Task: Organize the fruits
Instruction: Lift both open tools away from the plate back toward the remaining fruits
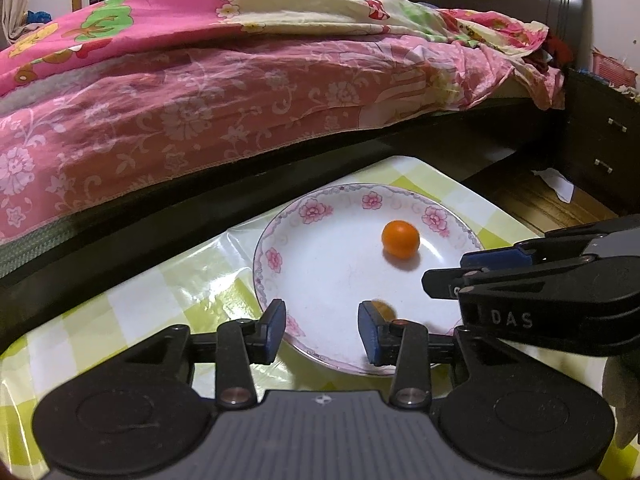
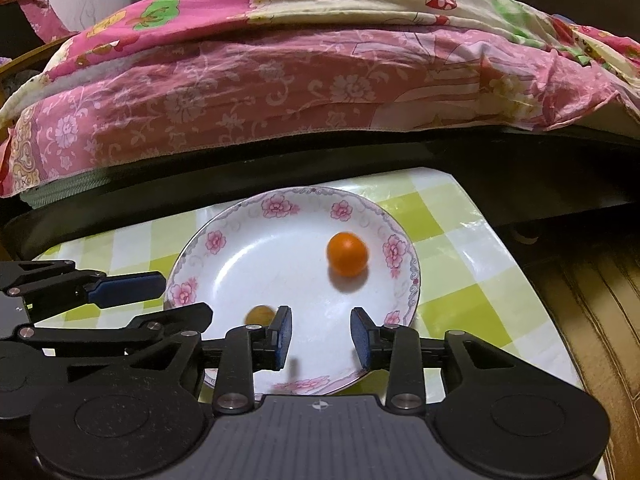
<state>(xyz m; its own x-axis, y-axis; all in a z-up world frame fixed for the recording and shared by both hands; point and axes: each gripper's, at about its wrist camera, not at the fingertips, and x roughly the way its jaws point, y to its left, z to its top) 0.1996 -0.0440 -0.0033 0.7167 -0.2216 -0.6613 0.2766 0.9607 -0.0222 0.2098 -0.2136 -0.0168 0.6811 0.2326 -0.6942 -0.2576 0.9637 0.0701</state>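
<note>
1. Bed (image 1: 200,92): fills the back of both views, pink floral cover hanging over its dark frame. No fruit on it that we can see.
2. Tabletop (image 1: 160,304): green-and-white check cloth, just in front of the bed. We see no fruit lying loose on the cloth itself, though the claws hide the near part.
3. Plate (image 1: 320,272): white, pink flowers round the rim, flat on the tabletop. It is the only container in view and it holds both fruits we can find.
4. Left claw (image 1: 322,330): over the plate's near rim, jaws partly apart, nothing between the pads.
5. Right claw (image 2: 320,336): also over the near rim, beside the left one, jaws partly apart and empty.
6. Orange fruit (image 1: 401,239): round, on the plate's far right part, well clear of both claws.
7. Brown fruit (image 2: 260,315): smaller, blurred, on the plate between the two claws; half hidden behind a pad in each view. Whether it touches a pad we cannot tell.
8. Progress, our judgement: two fruits plated, both claws free, so the sorting looks close to done or done. Any fruit left outside the views we cannot tell.
</note>
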